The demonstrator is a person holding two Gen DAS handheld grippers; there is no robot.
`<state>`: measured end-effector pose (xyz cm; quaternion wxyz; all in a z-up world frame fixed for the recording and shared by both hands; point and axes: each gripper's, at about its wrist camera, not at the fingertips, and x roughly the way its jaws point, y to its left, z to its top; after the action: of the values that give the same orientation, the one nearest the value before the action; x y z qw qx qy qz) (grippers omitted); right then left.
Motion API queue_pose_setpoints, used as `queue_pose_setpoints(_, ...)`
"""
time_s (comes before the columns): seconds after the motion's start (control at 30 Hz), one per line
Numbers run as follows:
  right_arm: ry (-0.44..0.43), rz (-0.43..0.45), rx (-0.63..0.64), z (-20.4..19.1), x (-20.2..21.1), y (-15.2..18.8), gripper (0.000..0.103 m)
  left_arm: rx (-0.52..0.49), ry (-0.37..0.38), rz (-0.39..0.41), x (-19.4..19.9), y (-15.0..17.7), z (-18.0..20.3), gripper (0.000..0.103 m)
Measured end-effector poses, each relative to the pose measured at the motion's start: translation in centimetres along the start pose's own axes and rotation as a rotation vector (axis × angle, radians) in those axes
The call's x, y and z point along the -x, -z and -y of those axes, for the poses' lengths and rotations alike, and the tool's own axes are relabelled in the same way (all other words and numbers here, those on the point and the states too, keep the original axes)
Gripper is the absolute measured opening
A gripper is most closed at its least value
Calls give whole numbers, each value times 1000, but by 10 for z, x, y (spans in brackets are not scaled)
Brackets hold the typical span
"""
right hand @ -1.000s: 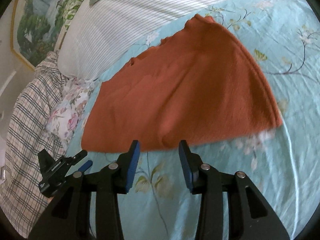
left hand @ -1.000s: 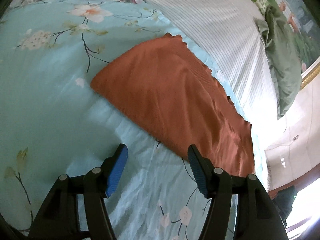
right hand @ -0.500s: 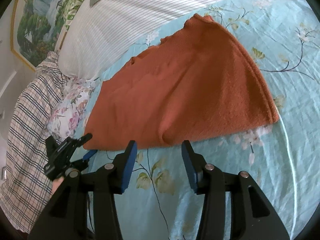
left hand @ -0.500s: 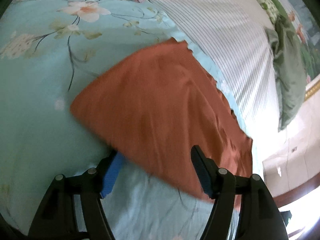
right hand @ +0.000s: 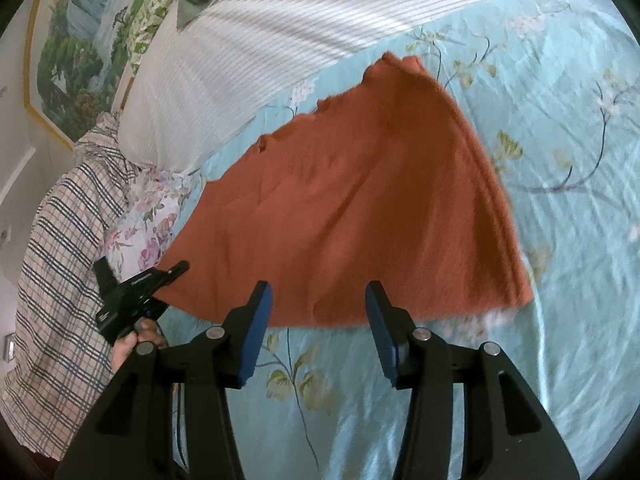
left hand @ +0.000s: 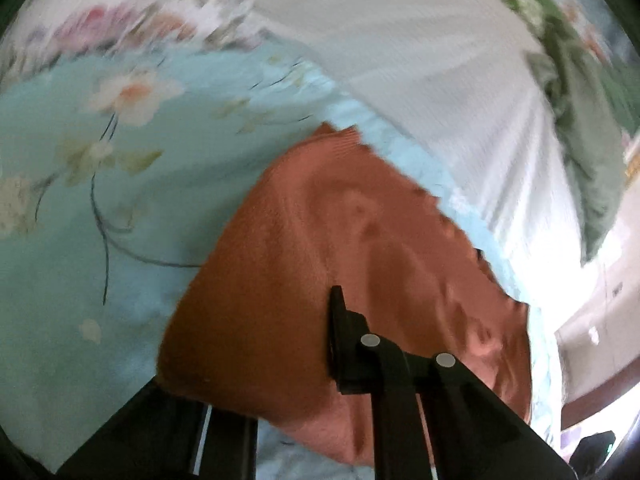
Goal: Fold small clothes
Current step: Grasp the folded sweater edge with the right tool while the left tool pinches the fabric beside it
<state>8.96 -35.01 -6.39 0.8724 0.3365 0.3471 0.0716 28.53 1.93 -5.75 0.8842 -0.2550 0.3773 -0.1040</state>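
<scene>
The rust cloth (right hand: 352,216) is spread flat on the bed (right hand: 560,320), on the teal floral sheet, with its far edge just beside a striped pillow (right hand: 280,32). The step in hand is judged to be the first grasp for a fold: the near corner of the cloth is being taken by the left claw (left hand: 280,364). In the left wrist view the cloth is draped over one finger while the other stands above it, so fabric appears to be caught between the jaws; whether they are fully closed cannot be told, since the frame is blurred. In the right wrist view the left claw (right hand: 160,280) is seen low at that corner, held in a hand, its tip touching the cloth. The right claw (right hand: 316,312) is held wide, empty, poised just short of the near edge. The next move is judged to call for the right claw being closed on the near edge, and both corners being carried together toward the far edge, evenly, so no skew is set.
</scene>
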Motion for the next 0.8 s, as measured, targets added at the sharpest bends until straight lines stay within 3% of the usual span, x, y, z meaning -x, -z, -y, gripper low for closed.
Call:
queue_pose_setpoints(0.2,-12,-15,-9,11,-4,-25,50,-247,54,40,19,19,76,9)
queue_pose_setpoints(0.37,-70,-57,-14,13,-19,-50,50,-533,-19,55,12,65,139,9)
queue_pose_setpoints(0.5,-116,-121,-16,8,-44,-66,50,-715,-111,85,-1,105,164,9)
queue_pose_setpoints(0.63,-175,-173,-28,-2,-74,-78,77,-853,-169,78,-19,139,174,9)
queue_pose_setpoints(0.73,-229,-219,-26,-13,-102,-88,78,-924,-206,109,-21,153,177,10)
queue_pose_setpoints(0.8,-217,-257,-27,-17,-122,-93,78,-912,-186,110,-20,150,175,10)
